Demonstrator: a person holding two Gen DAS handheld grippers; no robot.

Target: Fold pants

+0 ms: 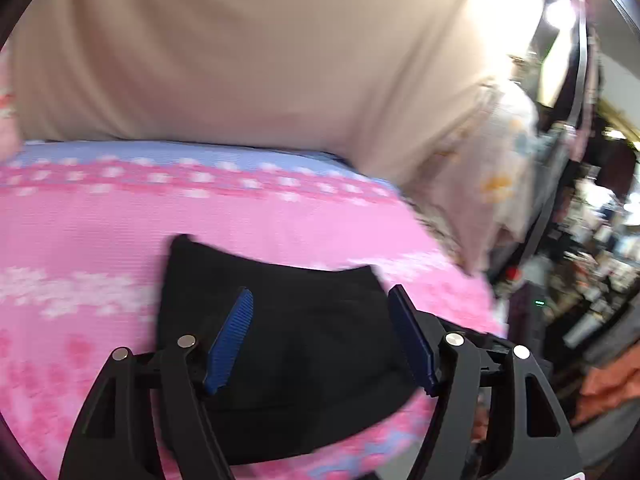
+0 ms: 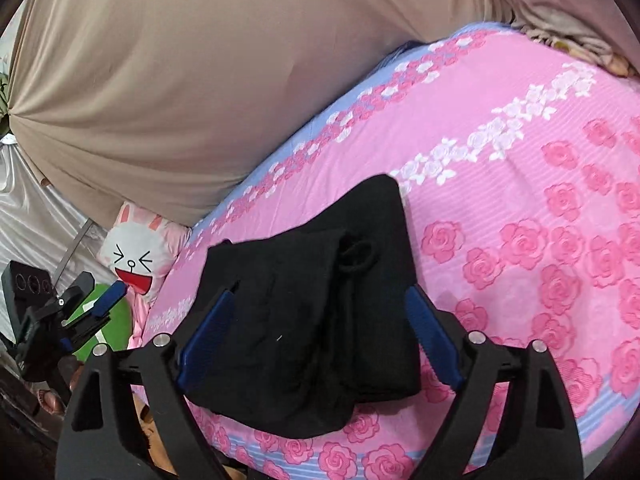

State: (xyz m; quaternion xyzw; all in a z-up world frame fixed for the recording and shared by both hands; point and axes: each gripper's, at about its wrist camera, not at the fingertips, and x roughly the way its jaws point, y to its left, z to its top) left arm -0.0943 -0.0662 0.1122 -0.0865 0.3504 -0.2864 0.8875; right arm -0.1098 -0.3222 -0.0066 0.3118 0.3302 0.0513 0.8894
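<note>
The pants [image 2: 308,308], black and already folded into a compact stack, are found lying flat on a pink floral bedsheet [image 2: 520,208] near the bed's front edge. A drawstring loop [image 2: 356,256] is seen resting on the top layer of the fabric, and a lower layer protrudes past the stack at its near corner.

In the right wrist view, the right gripper [image 2: 320,308] is positioned above the folded stack with its jaws spread wide; nothing is held between the blue pads [image 2: 208,328], and contact with the cloth cannot be confirmed. In the left wrist view, the left gripper [image 1: 320,308] is likewise presented over the pants [image 1: 288,340] with its jaws wide apart and nothing gripped between them. That view is blurred. The left gripper is also visible at the far left of the right wrist view [image 2: 96,300], off the side of the bed and well apart from the garment.

Further back, bands of white and pink flowers are noted across the sheet [image 1: 100,224], with a blue strip along its far edge. A cartoon rabbit pillow [image 2: 136,256] is located beside the bed's left corner. Behind the bed, a large tan fabric surface [image 2: 168,92] is recorded. Cluttered room contents are seen at the right of the left wrist view but cannot be identified.
</note>
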